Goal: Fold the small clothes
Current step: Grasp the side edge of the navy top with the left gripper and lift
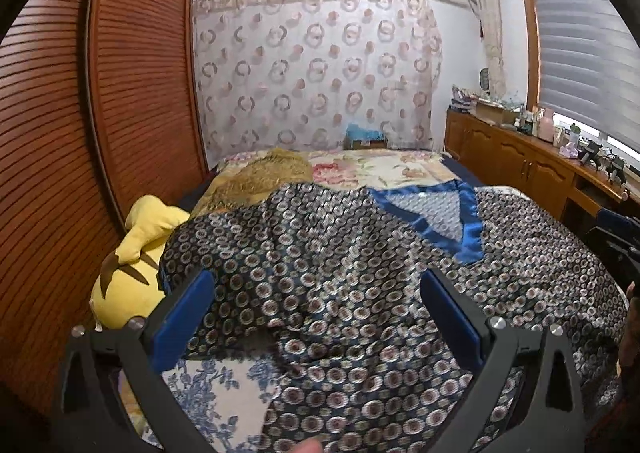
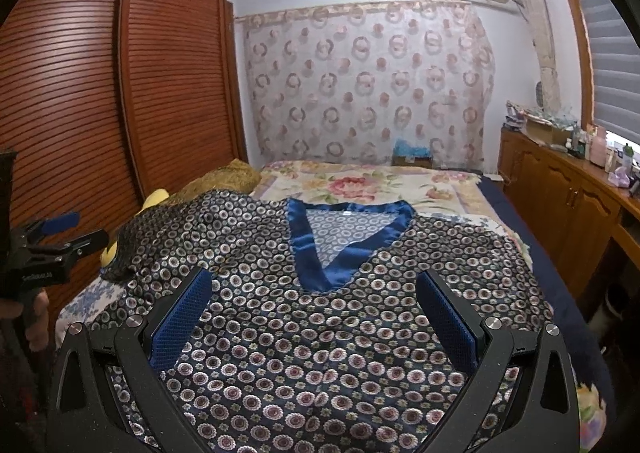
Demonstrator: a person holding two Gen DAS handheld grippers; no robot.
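A dark blue patterned satin top [image 2: 320, 325] with a bright blue V-neck collar [image 2: 316, 253] lies spread on the bed, collar pointing away from me. It also shows in the left wrist view [image 1: 340, 273], its left sleeve rumpled. My left gripper [image 1: 318, 285] is open and empty, hovering over the top's left side. My right gripper [image 2: 314, 285] is open and empty, just above the chest below the collar. The left gripper also shows at the left edge of the right wrist view [image 2: 60, 237].
A yellow plush toy [image 1: 132, 265] lies at the bed's left edge by the wooden wardrobe [image 1: 80, 133]. A floral bedspread [image 2: 380, 185] covers the far bed. A wooden cabinet [image 2: 568, 205] with clutter runs along the right wall.
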